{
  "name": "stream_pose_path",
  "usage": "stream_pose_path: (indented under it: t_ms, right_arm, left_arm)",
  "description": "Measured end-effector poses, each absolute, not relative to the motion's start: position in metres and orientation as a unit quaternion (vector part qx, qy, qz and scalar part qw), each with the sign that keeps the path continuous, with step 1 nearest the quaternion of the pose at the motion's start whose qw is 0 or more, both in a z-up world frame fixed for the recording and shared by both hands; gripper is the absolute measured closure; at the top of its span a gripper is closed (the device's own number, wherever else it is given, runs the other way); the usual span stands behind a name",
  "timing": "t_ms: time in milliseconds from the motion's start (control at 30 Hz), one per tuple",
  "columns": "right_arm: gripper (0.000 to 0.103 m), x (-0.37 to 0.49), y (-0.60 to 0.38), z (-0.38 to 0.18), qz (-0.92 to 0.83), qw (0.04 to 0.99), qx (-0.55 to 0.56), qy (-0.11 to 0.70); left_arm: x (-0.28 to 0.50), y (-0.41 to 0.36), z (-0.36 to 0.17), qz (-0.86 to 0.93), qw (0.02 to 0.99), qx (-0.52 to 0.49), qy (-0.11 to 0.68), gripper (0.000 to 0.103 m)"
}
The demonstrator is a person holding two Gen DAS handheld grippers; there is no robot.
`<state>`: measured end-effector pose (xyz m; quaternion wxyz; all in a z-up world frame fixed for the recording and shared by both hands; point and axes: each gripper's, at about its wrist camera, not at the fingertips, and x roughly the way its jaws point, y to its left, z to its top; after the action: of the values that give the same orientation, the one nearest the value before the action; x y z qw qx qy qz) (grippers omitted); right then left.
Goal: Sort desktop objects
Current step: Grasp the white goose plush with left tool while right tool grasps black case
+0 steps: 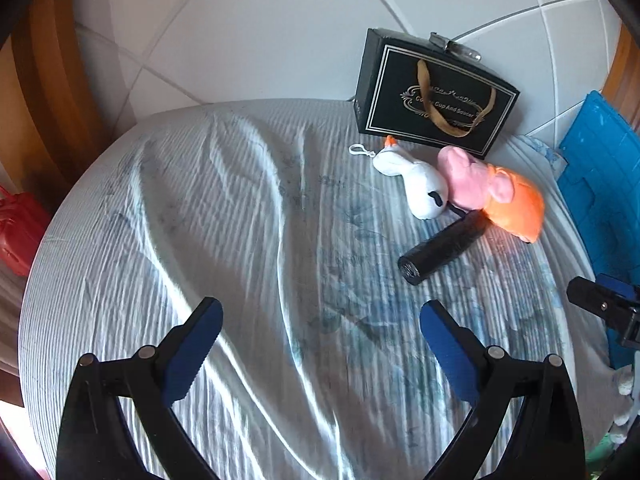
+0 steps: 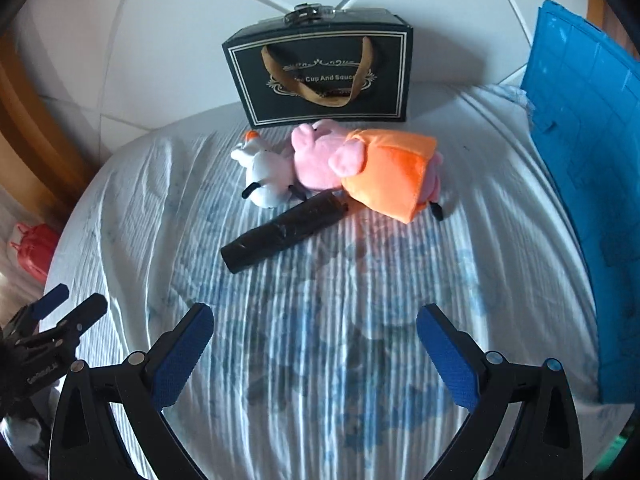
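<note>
A black roll (image 1: pixel 444 247) (image 2: pixel 284 231) lies on the striped cloth, in front of a pink plush pig in an orange dress (image 1: pixel 496 196) (image 2: pixel 368 168) and a small white plush (image 1: pixel 416 184) (image 2: pixel 266 178). Behind them stands a black gift box (image 1: pixel 432 92) (image 2: pixel 320 76) with a gold ribbon handle. My left gripper (image 1: pixel 320 316) is open and empty, well short and left of the roll. My right gripper (image 2: pixel 314 320) is open and empty, short of the roll. The left gripper's tips show at the right wrist view's left edge (image 2: pixel 68 304).
A blue mat (image 1: pixel 600 192) (image 2: pixel 588 160) stands at the right edge of the cloth-covered table (image 1: pixel 200 220) (image 2: pixel 360 320). A red object (image 1: pixel 18 232) (image 2: pixel 34 252) lies off the left side. A tiled white wall is behind the box.
</note>
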<state>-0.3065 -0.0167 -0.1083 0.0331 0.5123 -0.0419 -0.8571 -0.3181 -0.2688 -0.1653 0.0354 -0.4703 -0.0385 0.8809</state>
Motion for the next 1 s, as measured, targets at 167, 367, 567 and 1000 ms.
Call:
stream_pose_path:
  t_ms: [167,367,567,1000]
  right_arm:
    - [0.0,-0.344,-0.009,-0.127,-0.849,0.006,0.526,-0.038]
    - [0.0,-0.378,-0.002,-0.151,-0.844,-0.015,0.535,-0.038]
    - [0.0,-0.391,0.002,-0.172,-0.833,-0.029,0.55,-0.055]
    - [0.068,-0.414,-0.008,-0.213,-0.809,0.008,0.583,-0.075]
  left_arm:
    - [-0.384,-0.24,-0.208,0.874,0.019,-0.484,0.032,0.003]
    - [-0.416,-0.211,-0.247,0.854,0.053,-0.513,0.064,0.003]
    - [-0.397,-0.161,-0.257,0.824,0.171,-0.54,0.006,0.004]
    - [-0.421,-0.172,-0.235,0.85,0.122,-0.512,0.021,0.004]
